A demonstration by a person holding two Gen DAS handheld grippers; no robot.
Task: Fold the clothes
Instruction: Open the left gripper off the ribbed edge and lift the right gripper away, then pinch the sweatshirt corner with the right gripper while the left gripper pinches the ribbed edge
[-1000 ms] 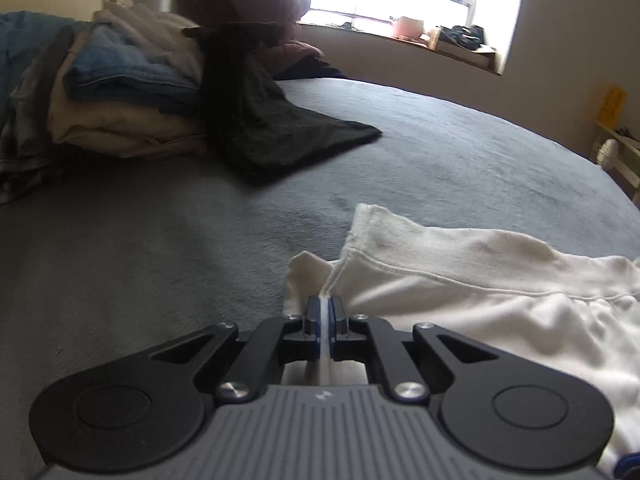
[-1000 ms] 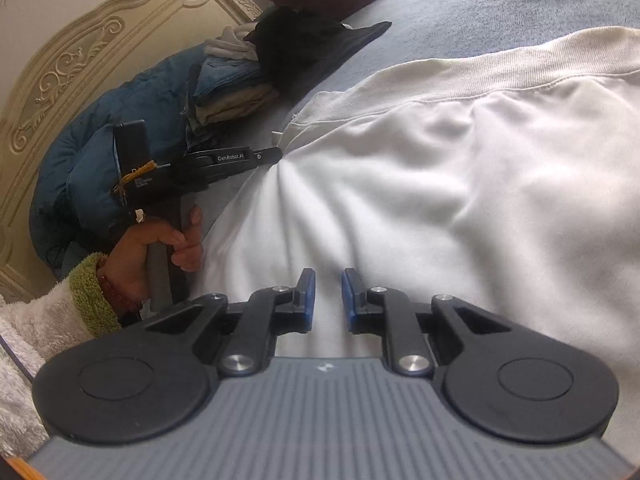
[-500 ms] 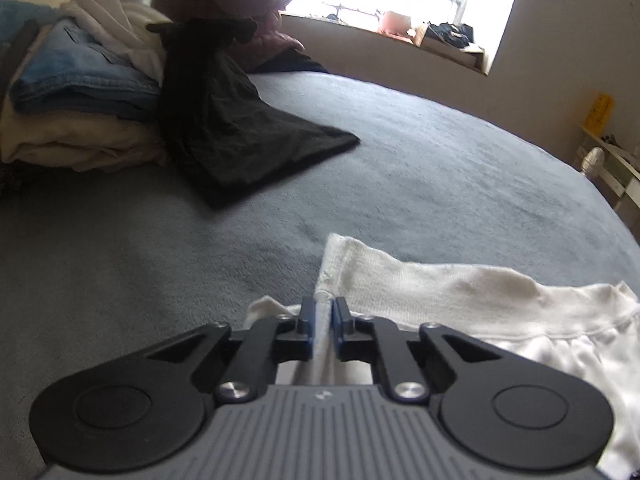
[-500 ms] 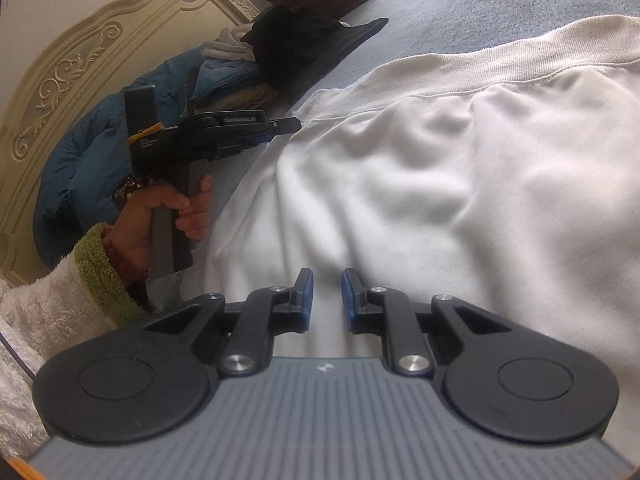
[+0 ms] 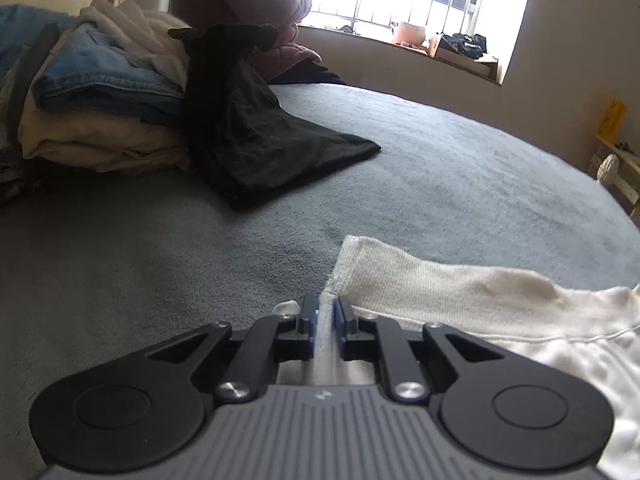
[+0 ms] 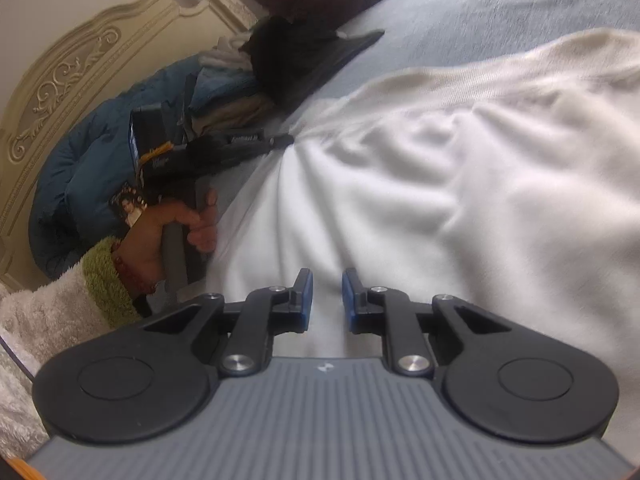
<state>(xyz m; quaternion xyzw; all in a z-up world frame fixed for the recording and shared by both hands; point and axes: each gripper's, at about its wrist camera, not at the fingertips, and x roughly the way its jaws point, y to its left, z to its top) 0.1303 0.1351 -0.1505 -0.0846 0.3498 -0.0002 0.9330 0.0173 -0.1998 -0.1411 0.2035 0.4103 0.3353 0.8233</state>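
- Left gripper (image 5: 324,312) has a fold of the white cotton garment (image 5: 460,296) running between its blue pads; its jaws have just been easing apart, and I can't tell if they're pinching it.
- Right gripper (image 6: 327,292) hangs over the same garment, jaws slightly apart, nothing visibly clamped.
- The garment lies spread on the grey fleece bedspread (image 5: 440,168).
- Further back: a crumpled black garment (image 5: 256,140) leaning against a stack of folded clothes (image 5: 100,112).
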